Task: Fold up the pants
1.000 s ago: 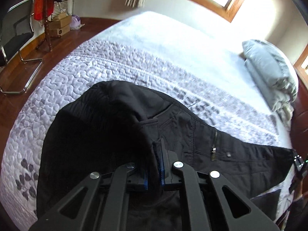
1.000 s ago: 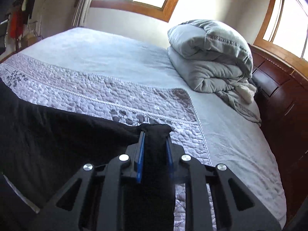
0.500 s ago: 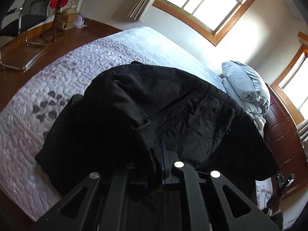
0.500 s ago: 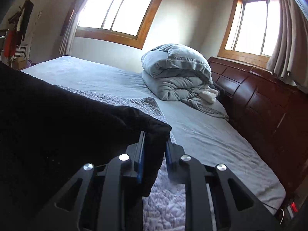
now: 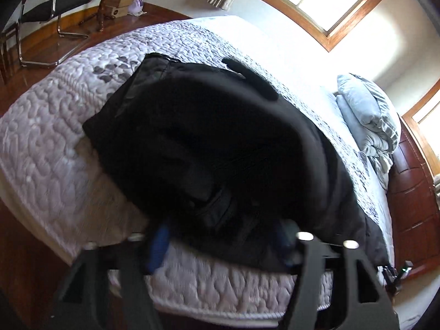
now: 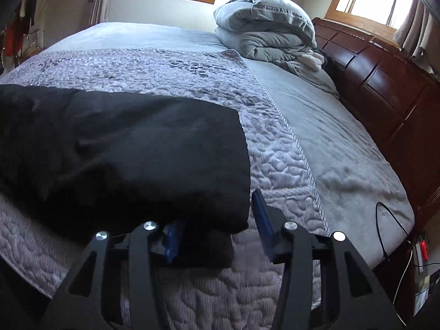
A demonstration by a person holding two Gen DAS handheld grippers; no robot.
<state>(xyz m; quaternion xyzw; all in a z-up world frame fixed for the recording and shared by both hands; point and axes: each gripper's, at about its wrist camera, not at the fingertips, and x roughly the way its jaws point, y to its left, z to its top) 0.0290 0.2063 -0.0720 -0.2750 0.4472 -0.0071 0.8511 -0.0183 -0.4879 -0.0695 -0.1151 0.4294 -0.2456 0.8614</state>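
Observation:
The black pants [image 5: 220, 137] lie doubled over on the quilted bed cover [image 5: 55, 143], close to the bed's near edge. My left gripper [image 5: 222, 236] is at their near fold with its jaws opening. Dark cloth sags between the blue pads [image 5: 159, 244], which no longer press on it. In the right wrist view the pants [image 6: 123, 151] show as a flat black sheet whose near right corner lies between the opening jaws of my right gripper [image 6: 217, 231]. Its blue pads [image 6: 262, 220] stand apart from the cloth.
A folded grey duvet [image 6: 266, 33] sits at the head of the bed against the dark wooden headboard [image 6: 385, 82]. A black cable [image 6: 390, 228] trails over the bed's right corner. A metal-frame chair [image 5: 55, 8] and boxes stand on the wooden floor [image 5: 27, 247] to the left.
Both grippers carried the pinched pants edge over toward the bed's near edge and lowered it, doubling the pants. Both sets of jaws then spread and let go of the cloth.

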